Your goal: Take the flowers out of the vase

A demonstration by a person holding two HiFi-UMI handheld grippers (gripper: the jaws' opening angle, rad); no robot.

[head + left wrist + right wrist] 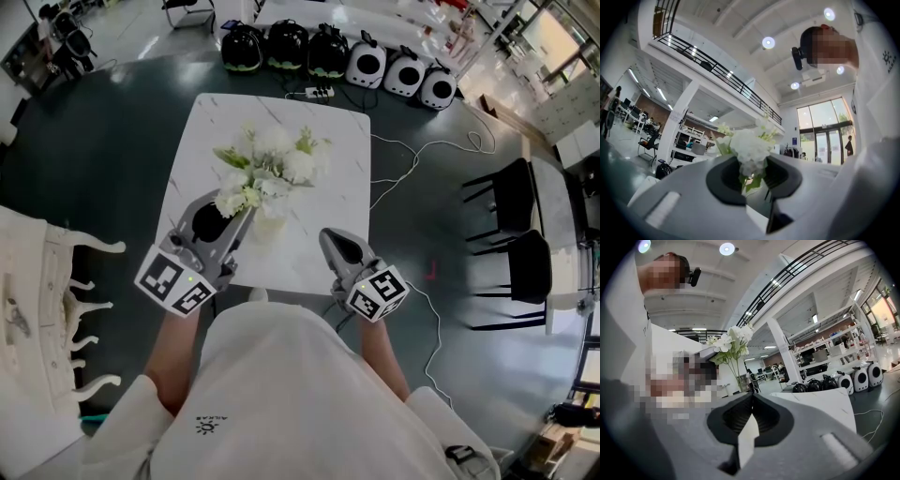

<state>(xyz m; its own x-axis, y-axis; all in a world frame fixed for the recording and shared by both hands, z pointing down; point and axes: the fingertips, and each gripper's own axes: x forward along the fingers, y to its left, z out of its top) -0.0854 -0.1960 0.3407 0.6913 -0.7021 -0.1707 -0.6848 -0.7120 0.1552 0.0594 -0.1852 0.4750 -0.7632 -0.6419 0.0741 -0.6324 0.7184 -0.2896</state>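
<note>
Left gripper (241, 218) clamps the flowers' (267, 167) stems above the vase (272, 228), apparently not yet clear; right gripper (331, 240), at 4 o'clock, closed and empty.

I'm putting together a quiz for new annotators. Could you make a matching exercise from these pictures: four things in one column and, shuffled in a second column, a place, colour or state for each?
Things:
1. left gripper
2. right gripper
3. flowers
4. chairs

Descriptions:
A. black, on the floor to the right of the table
B. jaws together, nothing between them
C. white blooms with green leaves
D. closed on green stems

Pairs: 1-D, 2-B, 3-C, 4-A
</note>
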